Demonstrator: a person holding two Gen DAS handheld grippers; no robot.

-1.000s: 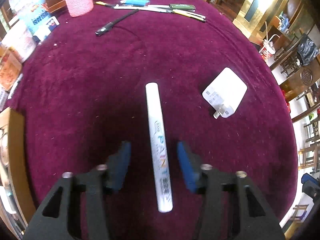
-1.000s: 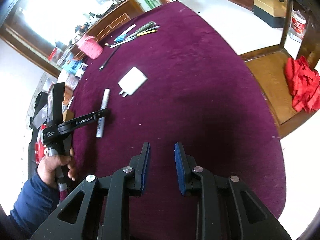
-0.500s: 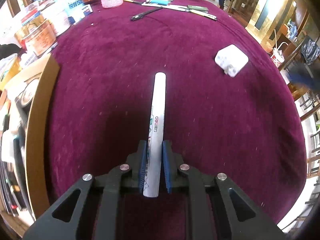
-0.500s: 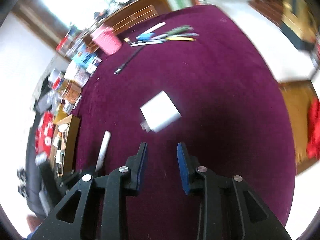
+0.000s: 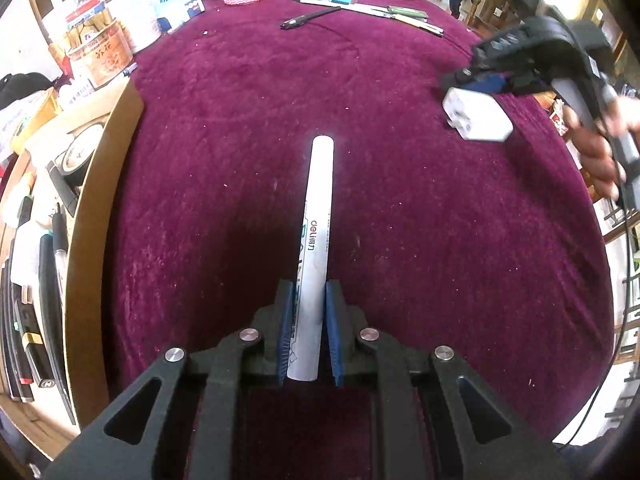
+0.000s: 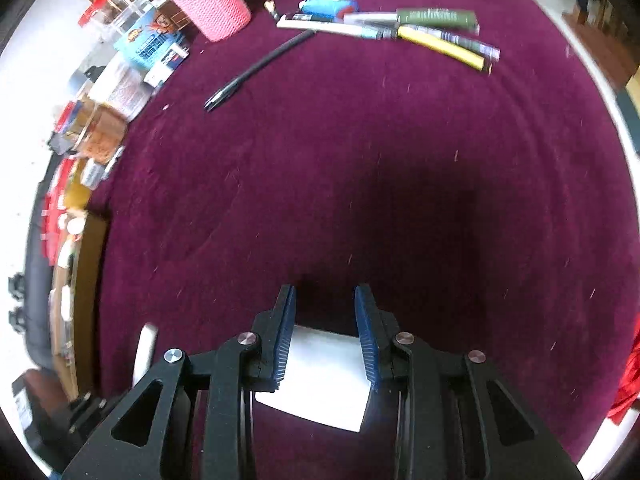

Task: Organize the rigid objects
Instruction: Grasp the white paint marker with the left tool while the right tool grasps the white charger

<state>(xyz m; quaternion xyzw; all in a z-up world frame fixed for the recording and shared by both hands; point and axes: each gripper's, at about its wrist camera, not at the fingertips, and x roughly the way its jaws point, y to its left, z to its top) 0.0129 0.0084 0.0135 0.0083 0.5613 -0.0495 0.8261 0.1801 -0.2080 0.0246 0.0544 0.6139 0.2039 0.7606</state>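
- Left gripper (image 5: 306,332): jaws clamped on the lower part of the white paint marker (image 5: 314,248); one second back jaws stood wide apart either side of it, half a second back already pinched shut on it.
- Marker barrel points straight ahead over the maroon counter (image 5: 240,128); cannot tell whether the far tip touches the cloth.
- Right gripper (image 6: 325,332): jaws apart, straddling the white charger (image 6: 320,376); left pad looks to touch the charger's edge, right pad contact unclear.
- One second back the charger lay well ahead of the right gripper; half a second back nearer, just beyond the fingertips; now between them.
- Left wrist view: right gripper (image 5: 486,82) now at the upper right, over the charger (image 5: 476,118), held by the right hand (image 5: 600,140); absent from that view in both earlier frames.
- Charger rests on the counter, prong end toward the left wrist camera.
- Far end of counter, as before: pink basket (image 6: 210,4), row of pens (image 6: 400,26), lone black pen (image 6: 260,68).
- Left edge: cardboard box (image 5: 100,184) with mixed items inside; more of it in view than a second back.
- Marker also visible in the right wrist view, low left (image 6: 144,350).
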